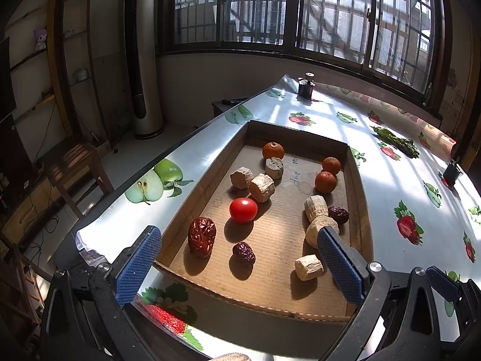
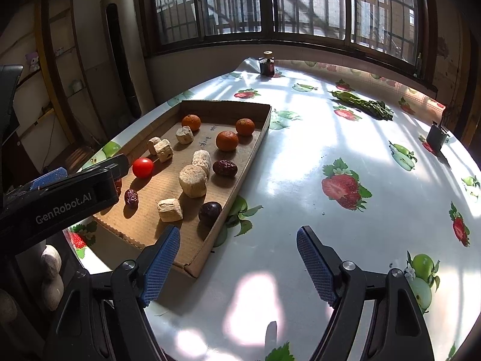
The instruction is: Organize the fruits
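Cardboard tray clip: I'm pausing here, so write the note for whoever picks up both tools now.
Left tool: open, empty, above the near end of the cardboard tray.
Right tool: open, empty, over bare tablecloth just right of the tray.
In the tray, mixed: three oranges, one tomato, wrinkled dates, a dark round fruit, pale woody chunks.
Done: no grouping visible.
Left: probably sort every fruit by kind.

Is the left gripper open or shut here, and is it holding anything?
Open and empty. The left gripper has its blue pads spread wide over the cardboard tray, nothing between them.
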Available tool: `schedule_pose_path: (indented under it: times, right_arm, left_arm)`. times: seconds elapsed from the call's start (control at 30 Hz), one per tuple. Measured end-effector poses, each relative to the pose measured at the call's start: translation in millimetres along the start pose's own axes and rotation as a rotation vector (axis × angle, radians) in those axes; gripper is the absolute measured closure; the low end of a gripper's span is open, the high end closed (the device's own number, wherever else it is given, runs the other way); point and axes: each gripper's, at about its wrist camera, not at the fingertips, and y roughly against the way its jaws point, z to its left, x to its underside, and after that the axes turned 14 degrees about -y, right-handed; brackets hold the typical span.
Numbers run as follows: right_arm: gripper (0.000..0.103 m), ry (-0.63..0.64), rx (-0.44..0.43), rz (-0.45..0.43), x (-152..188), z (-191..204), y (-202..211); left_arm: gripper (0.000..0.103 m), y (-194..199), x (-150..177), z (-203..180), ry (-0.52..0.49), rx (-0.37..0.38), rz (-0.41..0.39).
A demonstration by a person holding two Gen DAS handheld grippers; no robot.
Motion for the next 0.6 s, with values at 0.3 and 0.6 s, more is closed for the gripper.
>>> schedule_pose_path:
  times: [0.3,0.6]
  right_arm:
    - [0.018,0.027,0.0,-0.038,-13.2,4.3,10.1]
    - [0.014,0.026,-0.017,-0.09,-36.0,-5.6,27.0]
  left_arm:
    - [0.0,20.5,-24.1,-4.7,-0.029,-0.018,-0.079]
    - [0.0,21.1,-49.5,-21.6,-0.038,-0.001,-0.078]
